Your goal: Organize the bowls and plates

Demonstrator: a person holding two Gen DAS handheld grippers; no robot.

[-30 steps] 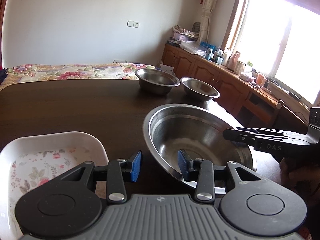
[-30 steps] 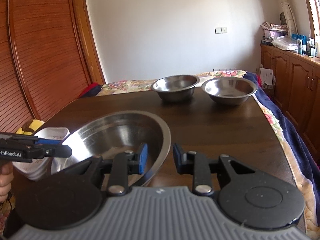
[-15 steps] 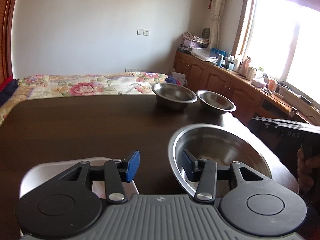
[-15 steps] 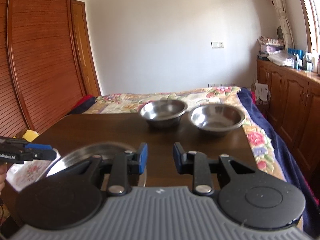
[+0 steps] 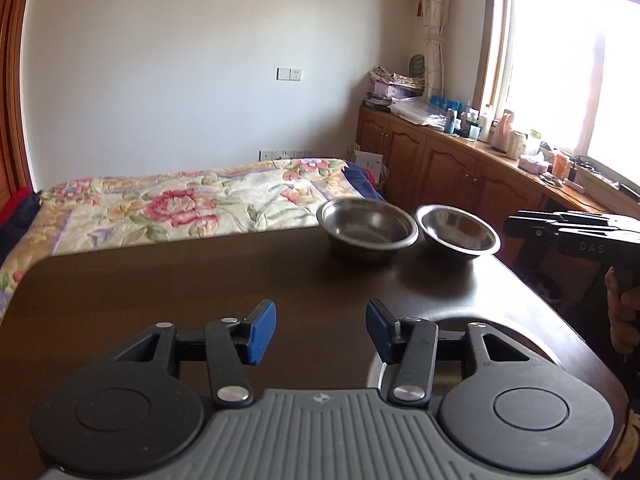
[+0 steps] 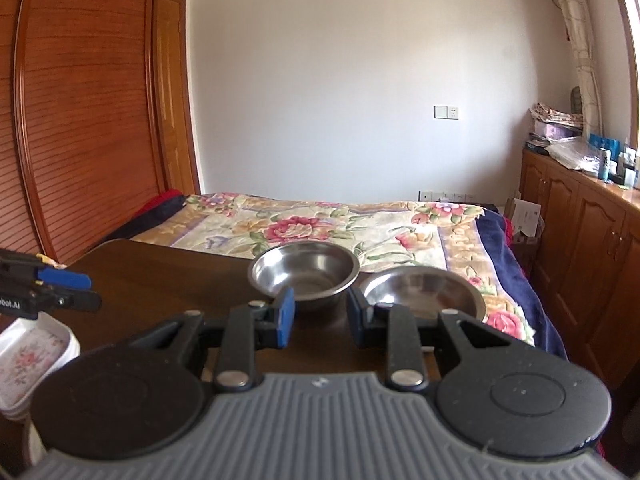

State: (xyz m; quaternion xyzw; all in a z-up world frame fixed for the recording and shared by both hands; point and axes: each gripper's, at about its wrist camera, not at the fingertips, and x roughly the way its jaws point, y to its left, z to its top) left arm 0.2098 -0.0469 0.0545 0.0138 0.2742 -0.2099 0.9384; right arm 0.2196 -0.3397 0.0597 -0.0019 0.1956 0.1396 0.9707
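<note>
The dark wooden tabletop (image 5: 160, 300) carries everything. At its near edge, toward the right corner, a large steel bowl (image 5: 452, 318) shows only as a blurred sliver of rim behind the left gripper's fingers. At the far edge, toward the right corner, two smaller steel bowls stand just beside each other: the deeper bowl (image 5: 368, 230) on the left and the shallower bowl (image 5: 458, 232) nearest the corner; whether their rims touch I cannot tell. A white floral dish (image 6: 28, 354) sits at the near left corner, seen only from the right wrist.

The left gripper (image 5: 321, 330) is held above the near edge, its blue pads spread wide with nothing between them. The right gripper (image 6: 321, 318) is likewise spread and empty, raised and pointed at the gap between the two far bowls.

Judging by this, the work is between grasps: no bowl is held, and the two far ones have yet to be gathered. The next move likely calls for reaching across to the far edge, straddling one thin rim with the pads and pinching firmly, since smooth steel may slip.
</note>
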